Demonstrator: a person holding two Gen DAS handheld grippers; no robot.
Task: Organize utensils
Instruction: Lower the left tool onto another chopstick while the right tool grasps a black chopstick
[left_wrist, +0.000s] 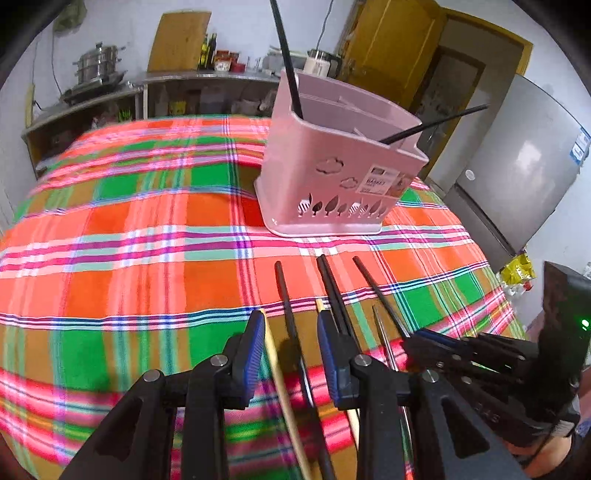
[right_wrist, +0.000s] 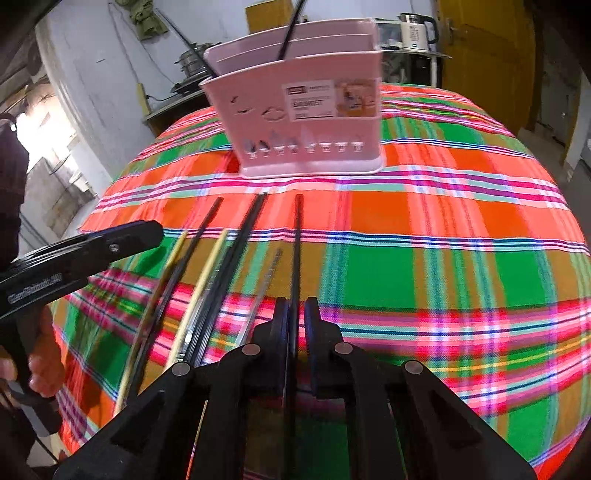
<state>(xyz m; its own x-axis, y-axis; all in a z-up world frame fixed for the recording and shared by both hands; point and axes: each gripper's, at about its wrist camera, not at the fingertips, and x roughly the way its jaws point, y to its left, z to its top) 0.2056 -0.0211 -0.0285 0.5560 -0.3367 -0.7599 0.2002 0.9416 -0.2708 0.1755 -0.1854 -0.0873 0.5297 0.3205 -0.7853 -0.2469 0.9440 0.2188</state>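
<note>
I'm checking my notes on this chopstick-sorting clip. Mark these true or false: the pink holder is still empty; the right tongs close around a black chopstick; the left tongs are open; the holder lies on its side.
1. The pink holder is empty. False: two black chopsticks already stand in it.
2. The right tongs close around a black chopstick. True.
3. The left tongs are open. True; they hold nothing.
4. The holder lies on its side. False: it stands upright on the plaid cloth.

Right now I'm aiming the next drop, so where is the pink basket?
The pink basket stands upright on the plaid tablecloth, straight ahead of the loose chopsticks.
</note>
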